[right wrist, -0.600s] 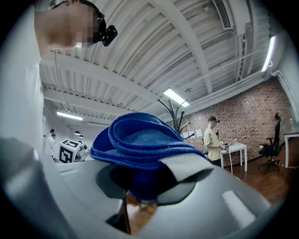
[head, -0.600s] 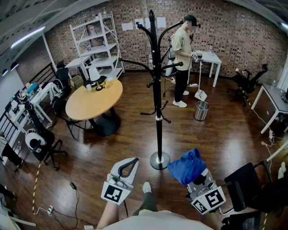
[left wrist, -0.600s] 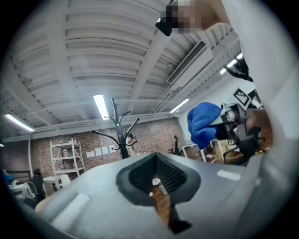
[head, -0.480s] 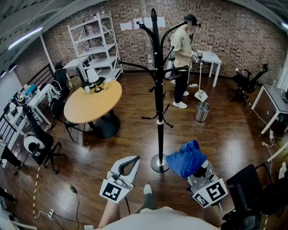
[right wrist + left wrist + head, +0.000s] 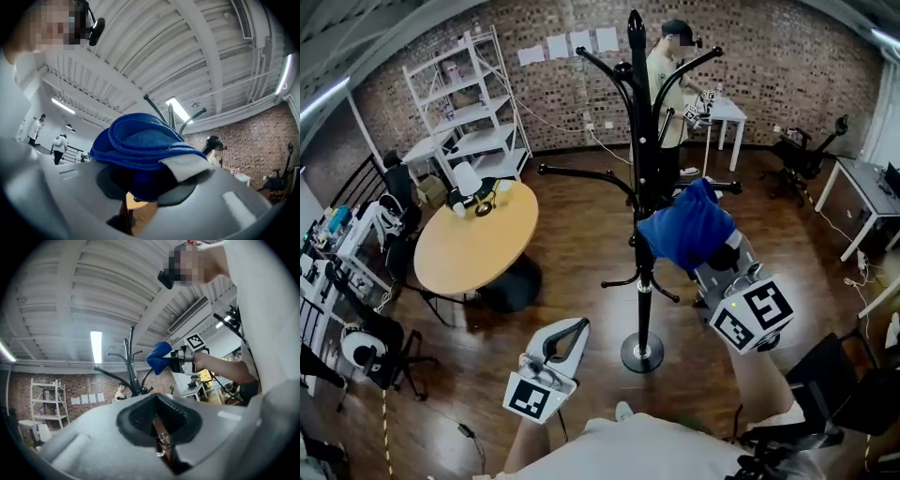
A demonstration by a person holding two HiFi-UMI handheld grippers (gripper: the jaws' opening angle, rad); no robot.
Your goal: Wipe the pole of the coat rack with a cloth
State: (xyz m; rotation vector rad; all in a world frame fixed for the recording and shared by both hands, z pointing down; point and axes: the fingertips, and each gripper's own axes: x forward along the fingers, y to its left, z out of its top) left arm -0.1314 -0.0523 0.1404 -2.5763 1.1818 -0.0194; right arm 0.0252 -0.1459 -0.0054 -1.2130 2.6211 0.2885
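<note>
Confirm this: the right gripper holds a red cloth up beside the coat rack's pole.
Wrong colour: the cloth is blue, as the right gripper view shows. The right gripper does hold it up beside the coat rack's pole.

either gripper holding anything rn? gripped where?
The right gripper is shut on the blue cloth, clamping a bunched fold at its near end; the rest bulges out past the jaws. The left gripper is shut and empty.
</note>
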